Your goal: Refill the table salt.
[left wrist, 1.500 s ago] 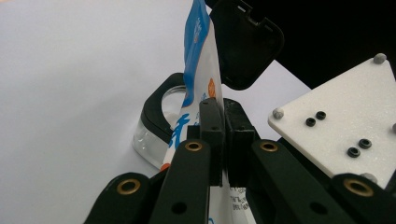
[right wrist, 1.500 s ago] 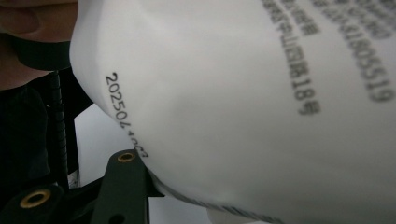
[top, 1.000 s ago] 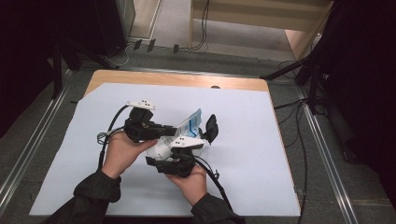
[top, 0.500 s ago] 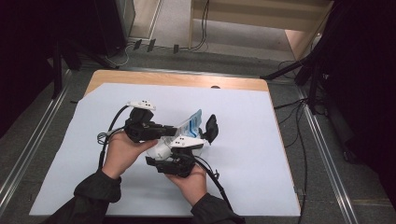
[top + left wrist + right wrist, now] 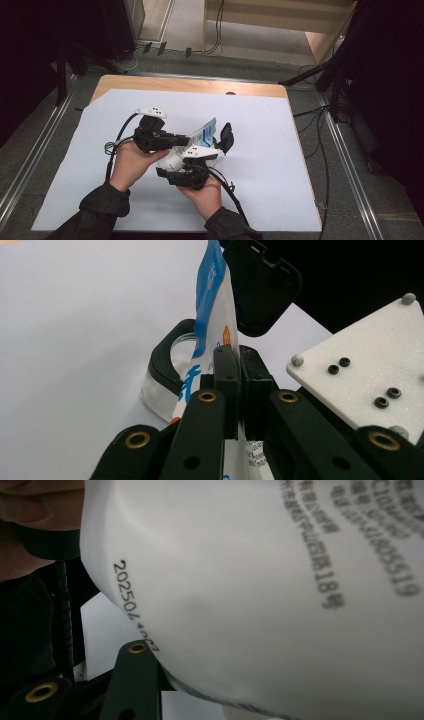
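Observation:
A blue-and-white pouch (image 5: 204, 131) hangs tilted between my two grippers above the white sheet. My left gripper (image 5: 187, 139) is shut on the pouch (image 5: 210, 315) partway up it, both jaws pressed flat on the film. The pouch's top points toward a clear container with a black rim (image 5: 165, 357) and its raised black lid (image 5: 226, 137), also seen close up as the lid (image 5: 262, 285). My right gripper (image 5: 172, 166) holds the fat white lower end of the pouch (image 5: 260, 595). One of its fingers (image 5: 135, 675) lies against the pouch's side; the other is hidden behind it.
A white sheet (image 5: 300, 175) covers most of the wooden table (image 5: 190, 86). Black cables trail from both grippers toward the near edge. Dark stands and floor cables surround the table, with metal rails along both sides.

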{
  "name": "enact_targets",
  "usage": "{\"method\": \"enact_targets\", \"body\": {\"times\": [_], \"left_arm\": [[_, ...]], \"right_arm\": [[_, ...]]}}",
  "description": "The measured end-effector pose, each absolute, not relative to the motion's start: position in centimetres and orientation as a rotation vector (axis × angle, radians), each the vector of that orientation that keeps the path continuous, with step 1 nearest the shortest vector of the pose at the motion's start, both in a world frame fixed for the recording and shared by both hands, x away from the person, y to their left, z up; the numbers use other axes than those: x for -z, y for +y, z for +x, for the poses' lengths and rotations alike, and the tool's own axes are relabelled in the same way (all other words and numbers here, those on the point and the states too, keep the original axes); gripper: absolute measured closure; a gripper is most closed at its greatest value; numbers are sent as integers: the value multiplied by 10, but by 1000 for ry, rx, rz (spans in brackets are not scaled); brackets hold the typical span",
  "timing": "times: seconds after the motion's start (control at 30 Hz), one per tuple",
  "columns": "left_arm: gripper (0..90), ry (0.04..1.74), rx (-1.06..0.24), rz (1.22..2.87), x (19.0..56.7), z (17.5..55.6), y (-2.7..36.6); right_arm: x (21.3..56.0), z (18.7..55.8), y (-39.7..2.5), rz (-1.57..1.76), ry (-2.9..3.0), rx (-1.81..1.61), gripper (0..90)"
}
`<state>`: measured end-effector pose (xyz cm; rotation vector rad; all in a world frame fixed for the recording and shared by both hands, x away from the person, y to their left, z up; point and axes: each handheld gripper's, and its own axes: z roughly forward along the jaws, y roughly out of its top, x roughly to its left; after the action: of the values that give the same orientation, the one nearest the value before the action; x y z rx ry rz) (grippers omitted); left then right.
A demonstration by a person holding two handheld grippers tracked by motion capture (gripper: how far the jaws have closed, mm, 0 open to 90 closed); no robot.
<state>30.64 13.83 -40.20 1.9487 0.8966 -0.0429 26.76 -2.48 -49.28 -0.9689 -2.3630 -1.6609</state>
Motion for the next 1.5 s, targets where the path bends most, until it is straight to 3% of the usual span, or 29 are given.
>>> {"method": "enact_targets", "body": {"times": [1.5], "left_arm": [[896, 899, 35, 1949, 402, 306, 137]], "right_arm": [[492, 268, -25, -963, -2379, 1669, 592]]}}
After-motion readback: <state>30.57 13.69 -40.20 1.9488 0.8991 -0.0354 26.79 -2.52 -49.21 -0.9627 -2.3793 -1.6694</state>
